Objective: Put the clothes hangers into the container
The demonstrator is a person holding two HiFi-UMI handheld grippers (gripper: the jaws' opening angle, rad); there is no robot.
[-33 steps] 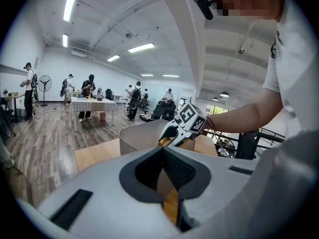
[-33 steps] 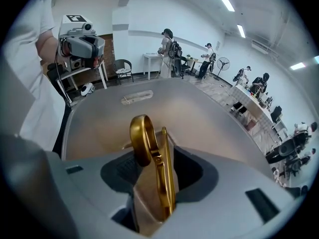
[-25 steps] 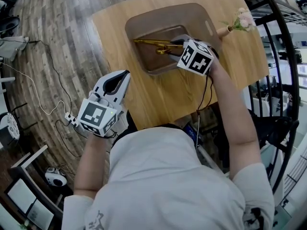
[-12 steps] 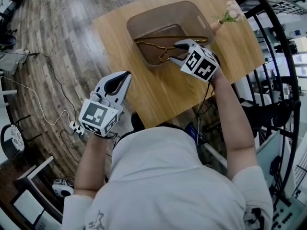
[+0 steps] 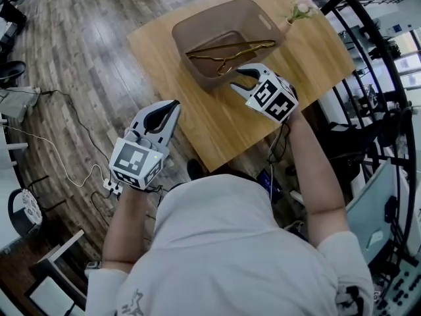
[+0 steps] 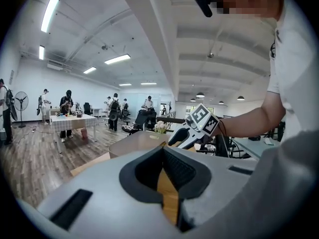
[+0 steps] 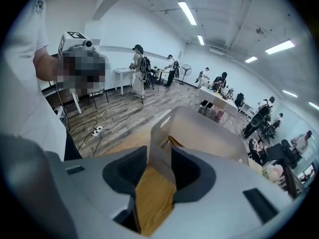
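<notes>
Off to the left, the left gripper (image 5: 172,105) hung beyond the table's edge, over the floor, its jaws drawn together at the tips with nothing between them; its own view (image 6: 162,148) showed only a strip of tabletop through the hollow of the pads. Further right, the right gripper (image 5: 235,79) hovered over the table just beside the near wall of the container (image 5: 197,18), pointing steeply down. Its jaws stood well apart, though they had just been narrowing a little, and they held nothing: the right gripper view (image 7: 160,151) showed only a corner of the container (image 7: 209,128) beyond the gap.

The gold hanger (image 5: 230,48) lay inside the brown container, slanting across it with its hook toward the near wall. Whether it was one hanger or more could not be made out.

Left of the table, a white cable (image 5: 59,157) ran across the dark plank floor (image 5: 79,58) to a power strip (image 5: 110,186). The light wooden table (image 5: 230,124) carried the container near its far side, and a sprig of pale flowers (image 5: 299,6) stood at its far right corner. A black metal rack (image 5: 381,110) rose just to the right of the table. The left gripper view opened onto a large hall with strip lights (image 6: 117,59) on the ceiling and several people (image 6: 66,103) standing round tables in the distance.
</notes>
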